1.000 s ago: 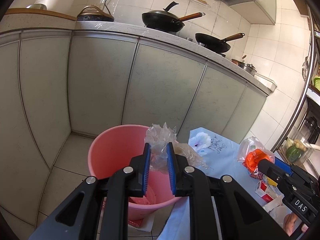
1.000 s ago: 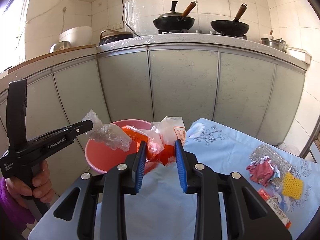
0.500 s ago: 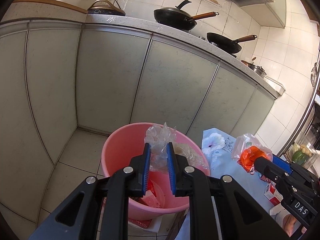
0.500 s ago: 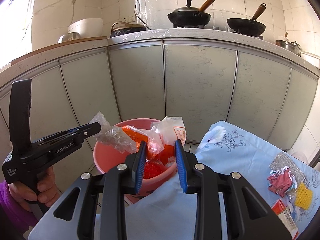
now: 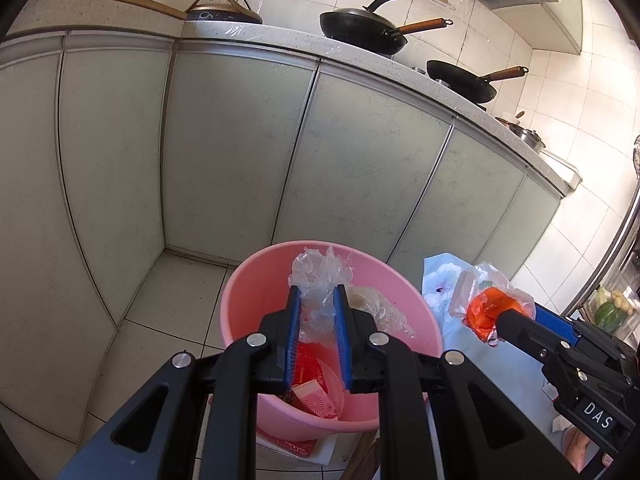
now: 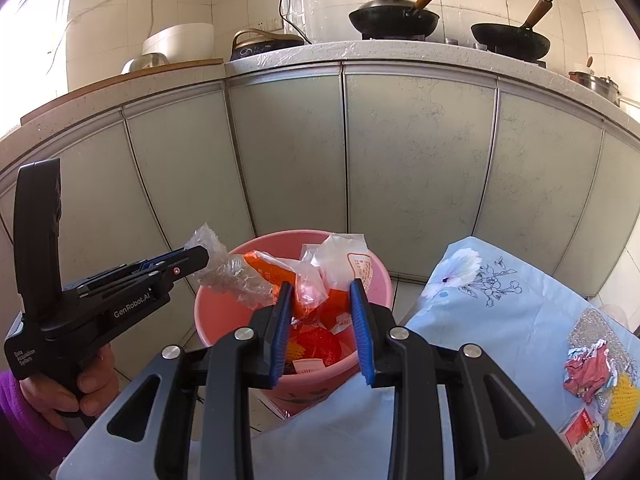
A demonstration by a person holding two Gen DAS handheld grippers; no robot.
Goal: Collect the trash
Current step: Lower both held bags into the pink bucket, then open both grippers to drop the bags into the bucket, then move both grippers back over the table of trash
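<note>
my left gripper [image 5: 316,316] is clamped on a crumpled clear plastic wrap [image 5: 320,276], holding it over the open mouth of the pink bucket [image 5: 248,300]. the bucket stands on the tiled floor against the grey cabinet doors [image 5: 232,152], with red and pink scraps already lying in its bottom. the wrap's long axis runs along my fingers, one end bunched up past the tips and a looser tail trailing off to the right, inside the rim.

my right gripper [image 6: 322,312] is pinched on an orange and clear bag bundle [image 6: 320,272], above the bucket's near side beside the corner of the blue flowered tablecloth [image 6: 500,312] (the bundle sits upright between the pads, its white top pointing towards the cabinets).

this looks like the drop step: both loads are above the bucket and neither is let go. next i'd judge both sets of jaws need to part, with the right one perhaps a touch further over the middle first. more litter, a red wad [image 6: 588,372] and yellow mesh [image 6: 626,400], waits at the cloth's far right.
</note>
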